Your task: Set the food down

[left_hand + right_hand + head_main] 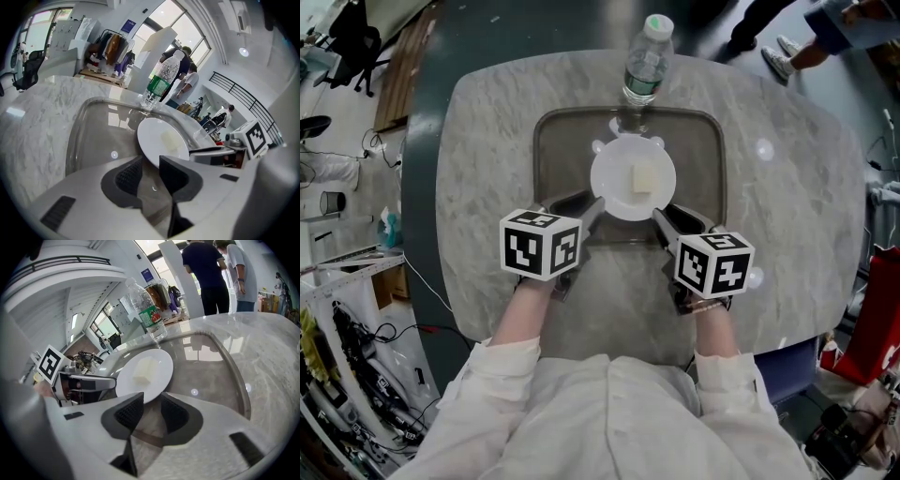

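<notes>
A white plate (633,178) with a pale cube of food (644,178) rests inside the grey tray (553,150) on the marble table. My left gripper (592,208) reaches the plate's near-left rim and my right gripper (664,216) its near-right rim. In the left gripper view the plate (161,140) has its edge in the gap of my left gripper (151,164); the pads stand apart from it. In the right gripper view the plate (145,373) and food (144,369) lie just beyond my right gripper (152,405), whose jaws are also apart and do not press the rim.
A clear water bottle (649,58) with a green label stands at the tray's far edge. People (213,277) stand beyond the table's far side. Cables and clutter (356,309) line the floor on the left, and a red object (877,319) sits on the right.
</notes>
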A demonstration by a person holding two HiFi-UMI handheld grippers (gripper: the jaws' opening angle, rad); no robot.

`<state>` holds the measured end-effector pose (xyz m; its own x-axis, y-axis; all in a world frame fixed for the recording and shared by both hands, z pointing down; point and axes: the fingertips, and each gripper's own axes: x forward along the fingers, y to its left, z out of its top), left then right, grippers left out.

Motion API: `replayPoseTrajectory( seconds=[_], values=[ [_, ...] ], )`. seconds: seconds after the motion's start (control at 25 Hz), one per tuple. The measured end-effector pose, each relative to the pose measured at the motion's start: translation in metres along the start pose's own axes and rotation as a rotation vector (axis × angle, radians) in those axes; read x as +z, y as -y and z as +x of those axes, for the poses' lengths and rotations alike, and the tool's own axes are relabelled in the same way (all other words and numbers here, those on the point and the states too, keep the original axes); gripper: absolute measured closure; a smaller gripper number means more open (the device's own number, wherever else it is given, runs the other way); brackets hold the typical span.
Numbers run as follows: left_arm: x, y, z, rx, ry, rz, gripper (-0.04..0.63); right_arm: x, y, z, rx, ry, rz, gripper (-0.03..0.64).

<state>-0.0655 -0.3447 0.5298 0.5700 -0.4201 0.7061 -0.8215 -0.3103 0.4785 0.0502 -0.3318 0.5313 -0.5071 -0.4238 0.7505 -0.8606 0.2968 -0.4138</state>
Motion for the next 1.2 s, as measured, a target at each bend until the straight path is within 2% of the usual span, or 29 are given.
replayPoseTrajectory(
  seconds=[0.44, 0.64, 0.76, 0.92, 1.04, 1.2],
  values=[
    [0.001, 0.020, -0.033, 0.002, 0.070, 0.048, 0.492, 0.005, -0.022, -0.036, 0.027, 0.102, -0.062, 0.541],
    [0.000, 0.051, -0.060, -0.024, 0.124, 0.100, 0.494, 0.017, -0.039, -0.078, 0.083, 0.256, -0.088, 0.594],
    [0.000, 0.079, -0.079, -0.085, 0.191, 0.140, 0.494, 0.021, -0.058, -0.109, 0.185, 0.365, -0.067, 0.609],
    [-0.011, 0.123, -0.101, -0.192, 0.293, 0.177, 0.495, 0.008, -0.085, -0.143, 0.288, 0.422, -0.062, 0.614],
    [-0.018, 0.151, -0.117, -0.224, 0.389, 0.171, 0.507, -0.003, -0.099, -0.166, 0.335, 0.443, -0.098, 0.614],
    [-0.031, 0.182, -0.146, -0.249, 0.507, 0.168, 0.558, -0.016, -0.112, -0.203, 0.403, 0.479, -0.121, 0.614]
  ],
)
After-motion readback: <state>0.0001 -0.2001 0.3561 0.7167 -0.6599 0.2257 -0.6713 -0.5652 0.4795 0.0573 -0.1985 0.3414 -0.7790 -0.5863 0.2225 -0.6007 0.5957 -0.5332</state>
